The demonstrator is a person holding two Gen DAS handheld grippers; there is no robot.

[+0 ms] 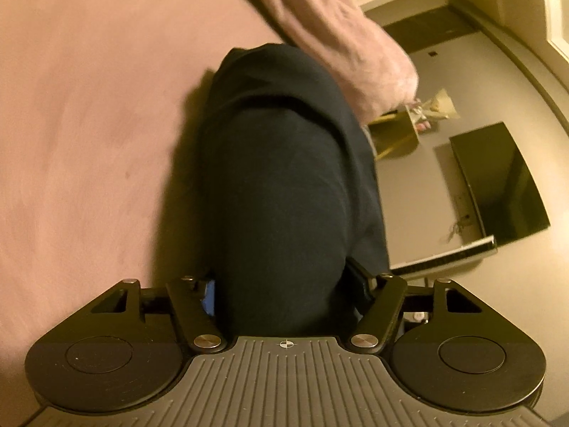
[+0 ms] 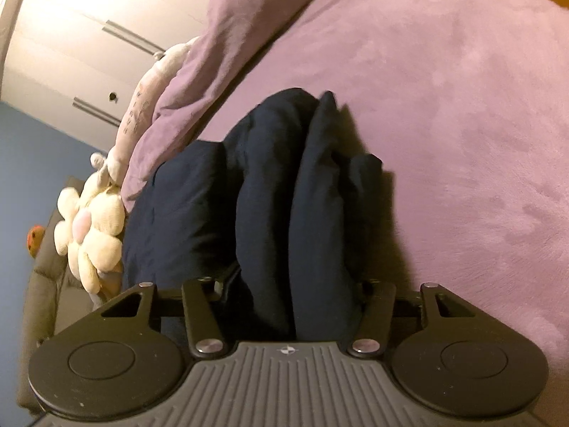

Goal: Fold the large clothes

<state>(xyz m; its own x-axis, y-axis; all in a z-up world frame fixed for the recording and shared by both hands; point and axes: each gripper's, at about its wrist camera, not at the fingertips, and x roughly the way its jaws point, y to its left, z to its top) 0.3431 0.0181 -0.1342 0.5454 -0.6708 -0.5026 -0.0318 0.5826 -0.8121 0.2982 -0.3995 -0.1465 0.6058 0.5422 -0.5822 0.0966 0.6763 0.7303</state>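
A dark navy garment (image 1: 284, 178) lies bunched on the pink bed cover (image 1: 89, 124). In the left wrist view a thick roll of it runs straight into my left gripper (image 1: 284, 284) and fills the gap. The cloth presses against the blue pad (image 1: 209, 299) and hides the fingertips. In the right wrist view the same garment (image 2: 277, 195) stands in several upright folds on the purple cover (image 2: 444, 106). My right gripper (image 2: 295, 284) is closed on those folds, its fingers buried in the cloth.
A crumpled pink blanket (image 1: 338, 35) lies beyond the garment, near the bed's edge. Past that edge are a dark flat screen (image 1: 505, 185) and a wrapped bouquet (image 1: 434, 110). A flower plush (image 2: 92, 235), a bunched purple duvet (image 2: 220, 53) and a wardrobe (image 2: 89, 35) are at left.
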